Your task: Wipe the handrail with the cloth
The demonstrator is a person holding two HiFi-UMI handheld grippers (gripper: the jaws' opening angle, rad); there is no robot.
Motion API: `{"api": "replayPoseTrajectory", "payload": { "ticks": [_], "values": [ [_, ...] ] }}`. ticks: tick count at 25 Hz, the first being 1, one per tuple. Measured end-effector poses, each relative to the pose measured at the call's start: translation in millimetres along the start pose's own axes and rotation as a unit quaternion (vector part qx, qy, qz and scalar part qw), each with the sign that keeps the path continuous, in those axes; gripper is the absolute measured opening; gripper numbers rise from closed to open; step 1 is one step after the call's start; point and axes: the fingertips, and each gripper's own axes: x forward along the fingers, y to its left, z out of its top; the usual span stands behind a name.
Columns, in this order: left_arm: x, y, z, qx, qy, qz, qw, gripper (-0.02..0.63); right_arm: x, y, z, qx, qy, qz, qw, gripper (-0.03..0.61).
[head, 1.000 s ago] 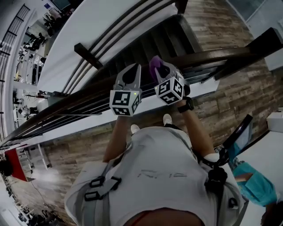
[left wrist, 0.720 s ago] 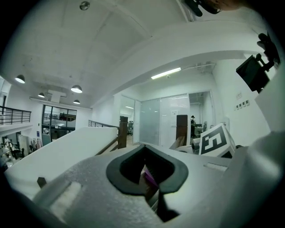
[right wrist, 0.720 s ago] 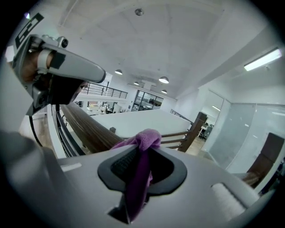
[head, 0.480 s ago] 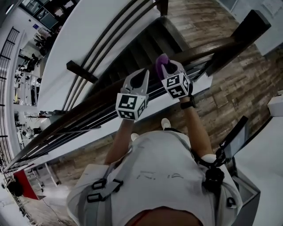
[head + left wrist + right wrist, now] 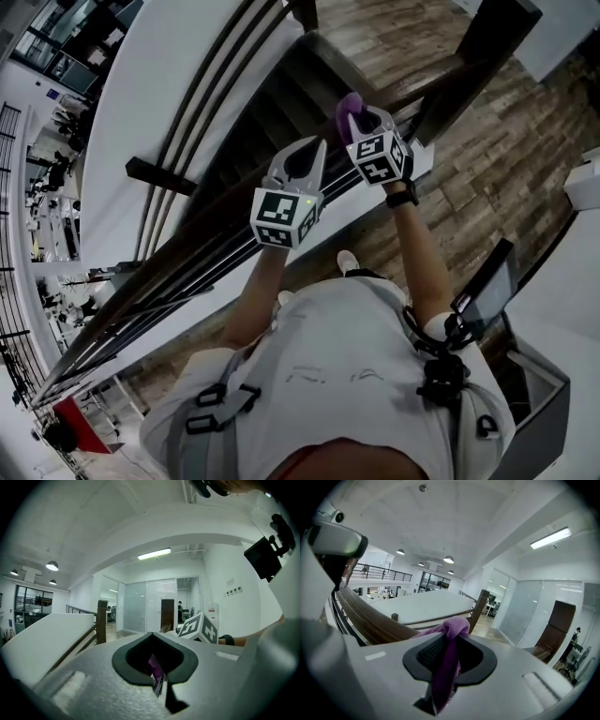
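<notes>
Right gripper (image 5: pixel 361 114) is clamped tight on the purple cloth (image 5: pixel 449 632), which bunches above its jaws over the handrail (image 5: pixel 370 618), near the post; I can't tell if it touches the wood. Left gripper (image 5: pixel 315 147) has its jaws closed together beside it above the rail, a purple sliver in the gap. Two grippers, one cloth

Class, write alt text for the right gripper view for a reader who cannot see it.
The right gripper is shut on a purple fabric cloth, which is bunched above its jaws. A dark brown wooden handrail runs past on the left.
</notes>
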Motion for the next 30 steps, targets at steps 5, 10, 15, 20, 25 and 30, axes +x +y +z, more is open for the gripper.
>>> {"api": "replayPoseTrajectory", "payload": {
  "ticks": [5,10,15,20,25,30],
  "values": [
    [44,-29,4,0.002,0.008,-0.043,0.999,0.002,8,-61,-18,-0.001,0.006,-0.039,0.999,0.054],
    [83,-56,1,0.01,0.01,-0.073,0.9972,0.0,17,-127,-37,-0.036,0.01,-0.081,0.996,0.054],
    [118,-75,-2,0.013,0.004,-0.09,0.9958,0.0,27,-198,-54,-0.031,0.03,-0.114,0.993,0.054],
    [150,-85,-1,0.018,-0.003,-0.104,0.9944,0.0,33,-266,-71,-0.011,0.03,-0.149,0.988,0.054],
    [170,-95,-8,0.016,0.006,-0.128,0.9916,0.0,42,-338,-89,0.001,0.05,-0.186,0.981,0.054],
    [165,-98,-18,0.009,0.021,-0.129,0.9913,0.0,37,-397,-106,0.004,0.074,-0.231,0.97,0.054]
  ]
}}
